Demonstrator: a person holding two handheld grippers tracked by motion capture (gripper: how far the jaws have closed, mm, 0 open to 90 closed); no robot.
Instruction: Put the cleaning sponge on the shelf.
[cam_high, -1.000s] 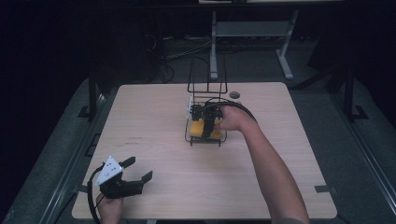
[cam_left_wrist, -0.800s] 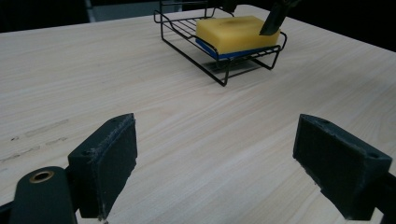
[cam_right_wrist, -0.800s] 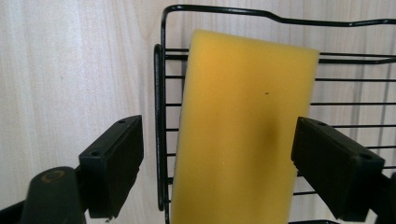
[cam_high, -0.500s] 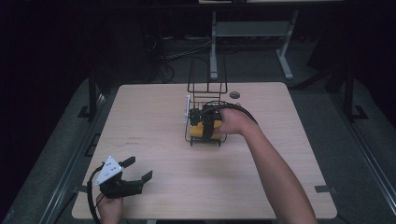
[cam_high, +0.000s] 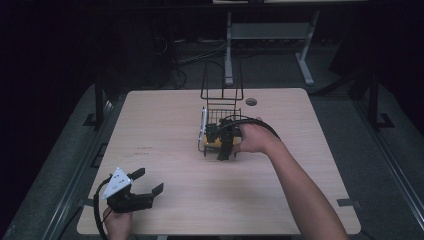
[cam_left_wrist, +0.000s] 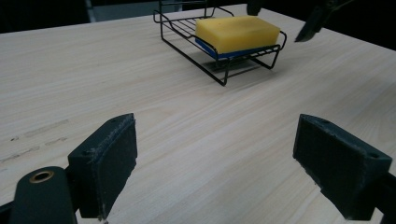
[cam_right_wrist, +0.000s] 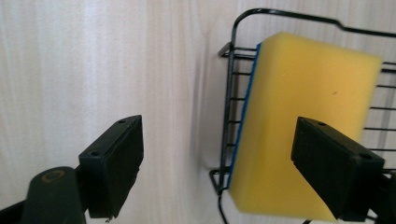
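While both grippers (cam_high: 150, 184) (cam_high: 223, 146) gape empty, the right hand (cam_high: 252, 138) partly hides the sponge (cam_right_wrist: 299, 126) in its rack (cam_left_wrist: 187, 32)

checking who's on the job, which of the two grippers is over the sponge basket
The right gripper, jaws open above the yellow sponge in the wire basket; the left gripper hangs near the table's front edge.

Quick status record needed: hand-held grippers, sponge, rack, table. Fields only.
left hand-held gripper: open, low over the table's near-left corner, holding nothing
right hand-held gripper: open, above the rack's edge, holding nothing
sponge: yellow with a blue underside, lying flat in the rack, not gripped
rack: black wire, standing on the table past its centre
table: light wood
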